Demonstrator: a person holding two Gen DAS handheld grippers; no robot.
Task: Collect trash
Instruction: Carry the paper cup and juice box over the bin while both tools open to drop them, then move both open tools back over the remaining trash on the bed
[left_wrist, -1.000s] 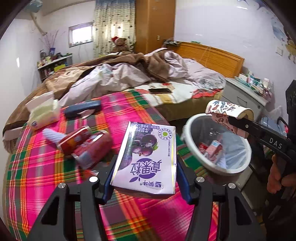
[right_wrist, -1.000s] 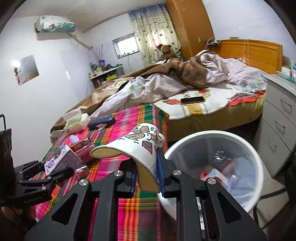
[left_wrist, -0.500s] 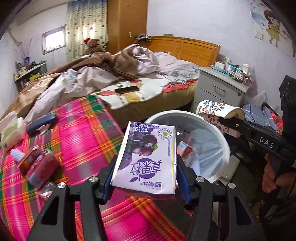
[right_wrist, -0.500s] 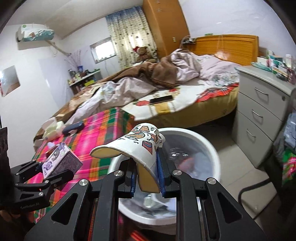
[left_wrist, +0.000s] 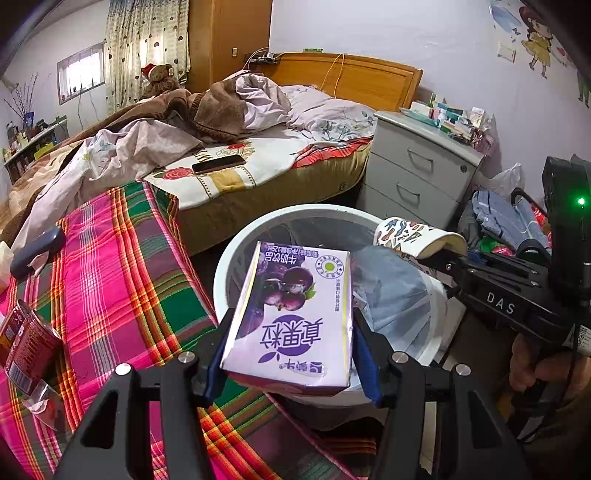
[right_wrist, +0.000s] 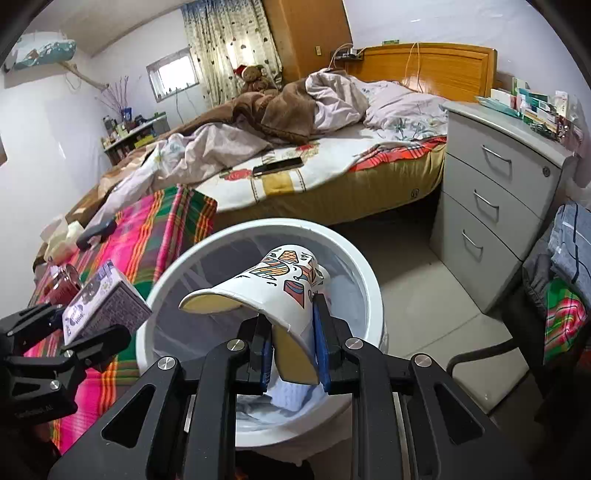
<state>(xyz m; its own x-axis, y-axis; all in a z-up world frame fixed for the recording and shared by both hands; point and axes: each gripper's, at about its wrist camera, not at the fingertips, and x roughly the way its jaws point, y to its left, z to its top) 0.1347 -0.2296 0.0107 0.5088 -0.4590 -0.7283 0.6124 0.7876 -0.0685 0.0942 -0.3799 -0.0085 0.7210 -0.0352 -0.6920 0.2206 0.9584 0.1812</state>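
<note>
A lived-in home bedroom is showing here: an unmade bed (right_wrist: 332, 155) with a wooden headboard (right_wrist: 436, 62) is filling the far side. A grey chest of drawers (right_wrist: 495, 192) is standing right of it, and a teddy bear (right_wrist: 255, 77) is sitting by the curtained window (right_wrist: 173, 74).

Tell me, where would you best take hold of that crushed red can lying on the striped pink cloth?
Probably across the crushed red can at its middle, coming from above. It lies tilted on its side on the striped pink cloth, so its long flanks face outward for two fingers. Its dented walls look flattened, which likely gives the pads flatter faces than the ends would.
</note>
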